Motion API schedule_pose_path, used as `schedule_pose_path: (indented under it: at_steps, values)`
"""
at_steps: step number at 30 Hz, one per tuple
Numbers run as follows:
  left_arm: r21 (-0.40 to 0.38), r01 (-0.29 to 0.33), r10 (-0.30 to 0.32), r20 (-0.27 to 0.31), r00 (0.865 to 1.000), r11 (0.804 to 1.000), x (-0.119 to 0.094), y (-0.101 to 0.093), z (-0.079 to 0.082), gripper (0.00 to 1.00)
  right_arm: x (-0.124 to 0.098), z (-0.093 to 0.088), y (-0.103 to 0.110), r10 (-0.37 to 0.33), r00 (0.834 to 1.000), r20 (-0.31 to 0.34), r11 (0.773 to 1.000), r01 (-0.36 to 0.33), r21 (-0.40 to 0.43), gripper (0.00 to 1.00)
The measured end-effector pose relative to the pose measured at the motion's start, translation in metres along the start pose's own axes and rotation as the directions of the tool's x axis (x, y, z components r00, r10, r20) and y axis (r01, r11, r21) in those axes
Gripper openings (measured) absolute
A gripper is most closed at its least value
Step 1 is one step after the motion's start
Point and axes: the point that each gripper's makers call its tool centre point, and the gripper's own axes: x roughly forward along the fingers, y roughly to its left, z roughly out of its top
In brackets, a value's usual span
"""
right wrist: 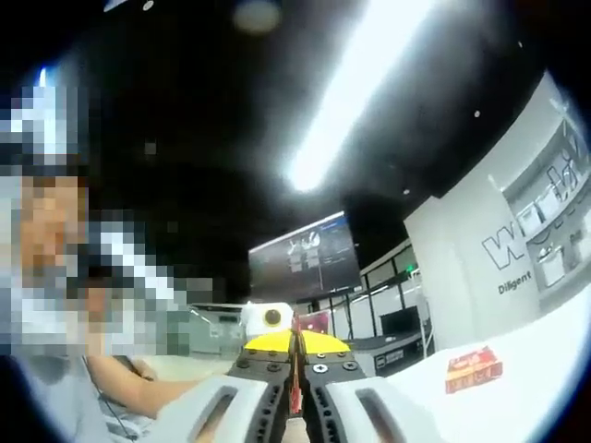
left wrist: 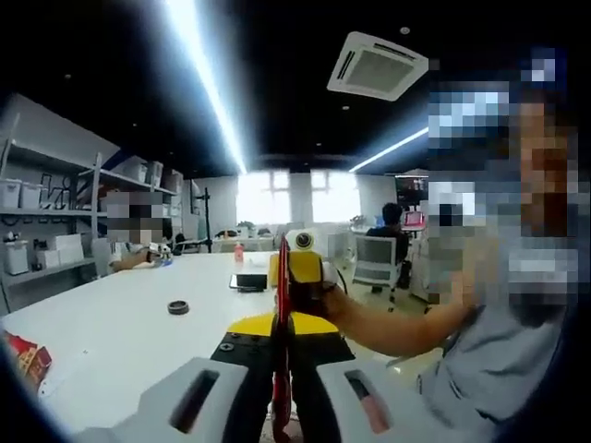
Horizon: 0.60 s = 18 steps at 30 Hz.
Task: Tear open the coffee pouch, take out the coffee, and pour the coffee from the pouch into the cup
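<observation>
While the left gripper [left wrist: 280,406] points across the room, its two pale jaws stand nearly together, pinching a thin red edge between them, which I take to be the coffee pouch [left wrist: 281,374] held upright. Straight ahead of the jaws and facing them is the right gripper [left wrist: 300,277], yellow and black, clamped on the same red strip from the far side. Two grippers on one pouch, pulling from opposite ends: that reads as the tearing step, not yet finished (no spilled coffee visible). Left of the jaws lies a white table [left wrist: 111,332] with one small dark ring [left wrist: 178,307] well beyond them, and one red packet [left wrist: 28,358] at the near left edge. No cup can be made out.

From the right gripper view, the right gripper [right wrist: 295,401] likewise has its jaws narrow, a sliver of red pouch between them. The left gripper's yellow head sits just beyond, touching the same strip. Right of the jaws, one red box [right wrist: 473,368] rests on the table.
</observation>
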Motion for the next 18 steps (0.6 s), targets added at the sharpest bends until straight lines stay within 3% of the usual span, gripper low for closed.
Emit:
schedule_pose_path:
  at_steps: [4,7,12,15,18]
  values:
    - [-0.019,0.009,-0.008,0.036,0.999,1.0,0.005,-0.003,0.009,0.16,0.001,-0.004,0.001,-0.004,1.0,-0.012,1.0,0.004,-0.003,0.02]
    - [0.041,-0.015,0.015,0.001,1.0,0.999,0.008,0.0,0.006,0.05,0.002,-0.006,0.001,-0.001,1.0,-0.018,1.0,0.001,-0.001,0.02]
    - [0.002,0.005,-0.005,0.012,1.0,1.0,0.008,-0.002,0.012,0.09,0.002,-0.003,0.0,-0.001,1.0,0.004,1.0,0.001,0.009,0.02]
    - [-0.01,0.008,-0.008,0.037,0.999,1.0,0.011,-0.002,0.019,0.1,0.007,-0.01,0.002,0.002,1.0,-0.019,1.0,-0.002,0.004,0.02]
    - [0.044,0.002,-0.002,0.016,1.0,0.999,0.015,-0.001,0.018,0.05,0.007,-0.01,0.001,0.001,1.0,-0.006,1.0,-0.001,0.015,0.02]
